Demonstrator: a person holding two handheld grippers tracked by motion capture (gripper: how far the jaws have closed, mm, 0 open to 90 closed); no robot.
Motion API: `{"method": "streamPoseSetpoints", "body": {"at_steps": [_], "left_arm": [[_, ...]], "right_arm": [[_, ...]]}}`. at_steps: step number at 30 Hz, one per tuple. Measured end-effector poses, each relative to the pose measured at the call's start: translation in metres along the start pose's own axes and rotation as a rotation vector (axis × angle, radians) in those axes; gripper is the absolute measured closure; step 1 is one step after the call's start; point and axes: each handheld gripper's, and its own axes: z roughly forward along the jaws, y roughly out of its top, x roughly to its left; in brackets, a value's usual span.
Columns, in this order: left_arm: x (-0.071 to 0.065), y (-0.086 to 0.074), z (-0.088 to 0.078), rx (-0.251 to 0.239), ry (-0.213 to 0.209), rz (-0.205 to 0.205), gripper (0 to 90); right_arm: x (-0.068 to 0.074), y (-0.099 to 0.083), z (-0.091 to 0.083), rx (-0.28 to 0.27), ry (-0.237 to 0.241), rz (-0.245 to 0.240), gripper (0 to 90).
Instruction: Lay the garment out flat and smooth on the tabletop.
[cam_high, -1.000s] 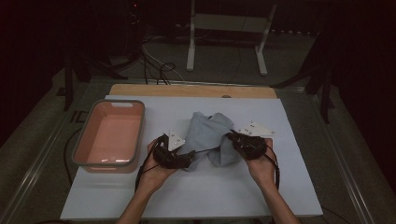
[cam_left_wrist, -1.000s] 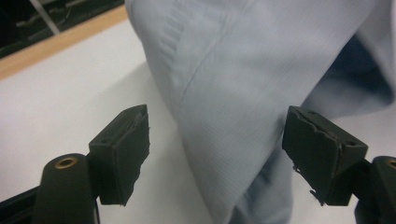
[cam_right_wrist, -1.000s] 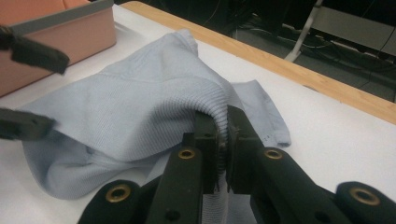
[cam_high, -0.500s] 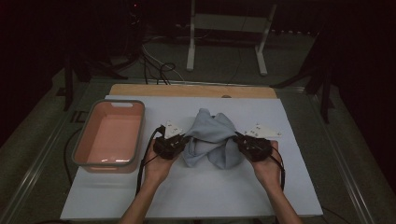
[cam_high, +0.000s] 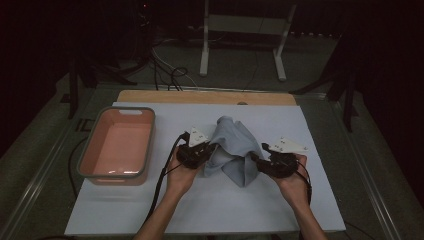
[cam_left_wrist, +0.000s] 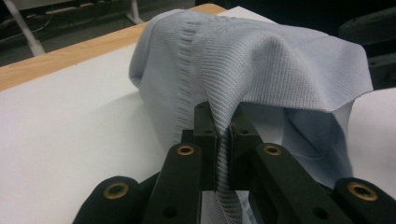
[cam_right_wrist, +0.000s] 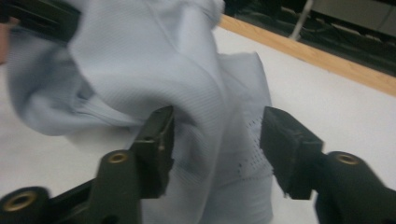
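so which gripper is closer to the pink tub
Left. The left gripper sits just right of the pink tub, clamped on the grey cloth; the right gripper is beyond the cloth.

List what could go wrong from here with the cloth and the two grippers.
1. The right gripper is open, its jaws apart around a fold of the light blue cloth; closing now could catch too little fabric and slip.
2. The left gripper is shut on a thin pinch of cloth; a hard pull might tug it free.
3. The cloth is bunched, so lifting may drag hidden layers.
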Motion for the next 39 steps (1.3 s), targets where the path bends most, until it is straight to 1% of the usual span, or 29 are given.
{"method": "streamPoseSetpoints", "body": {"at_steps": [3, 4, 6, 8, 11, 13, 14, 17, 19, 20, 21, 25, 26, 28, 30, 34, 39], "left_arm": [[-0.004, 0.001, 0.003, 0.004, -0.008, 0.01, 85.7], [-0.005, 0.001, 0.004, 0.005, -0.011, 0.012, 85.7], [-0.007, 0.001, 0.006, 0.009, -0.017, 0.022, 85.8], [-0.009, 0.001, 0.008, 0.01, -0.022, 0.021, 85.7], [-0.011, 0.0, 0.012, 0.02, -0.029, 0.023, 85.7], [-0.014, 0.0, 0.015, 0.025, -0.036, 0.031, 85.8], [-0.015, 0.0, 0.015, 0.025, -0.038, 0.031, 85.8], [-0.021, -0.001, 0.019, 0.031, -0.048, 0.048, 85.7], [-0.025, -0.002, 0.022, 0.038, -0.056, 0.057, 85.7], [-0.025, -0.002, 0.022, 0.038, -0.056, 0.057, 85.7], [-0.03, -0.004, 0.026, 0.051, -0.067, 0.073, 85.7], [-0.037, -0.006, 0.032, 0.056, -0.076, 0.08, 85.7], [-0.038, -0.006, 0.033, 0.064, -0.078, 0.09, 85.7], [-0.04, -0.007, 0.035, 0.07, -0.083, 0.094, 85.7], [-0.043, -0.008, 0.036, 0.075, -0.088, 0.102, 85.7], [-0.049, -0.011, 0.04, 0.089, -0.103, 0.124, 85.6], [-0.054, -0.014, 0.044, 0.096, -0.114, 0.136, 85.5]], "right_arm": [[0.003, 0.003, -0.003, -0.016, 0.012, -0.017, 38.6], [0.004, 0.005, -0.004, -0.021, 0.024, -0.019, 37.5], [0.005, 0.007, -0.006, -0.028, 0.025, -0.025, 36.6], [0.006, 0.01, -0.007, -0.029, 0.035, -0.038, 34.8], [0.008, 0.013, -0.009, -0.039, 0.034, -0.051, 33.7], [0.007, 0.014, -0.01, -0.044, 0.03, -0.048, 33.3], [0.007, 0.015, -0.01, -0.048, 0.025, -0.039, 33.2], [0.005, 0.017, -0.01, -0.054, 0.01, -0.028, 33.2], [0.003, 0.019, -0.01, -0.067, 0.006, -0.018, 33.3], [0.003, 0.019, -0.01, -0.067, 0.006, -0.018, 33.3], [0.002, 0.023, -0.011, -0.077, -0.004, -0.007, 33.6], [0.002, 0.026, -0.009, -0.078, -0.02, -0.006, 33.7], [0.001, 0.026, -0.009, -0.08, -0.022, 0.001, 33.7], [0.001, 0.027, -0.008, -0.079, -0.035, 0.016, 33.7], [-0.001, 0.027, -0.006, -0.079, -0.034, 0.028, 33.8], [-0.001, 0.027, 0.003, -0.053, -0.026, 0.034, 34.8], [0.002, 0.027, 0.016, -0.018, -0.011, 0.038, 39.8]]}}
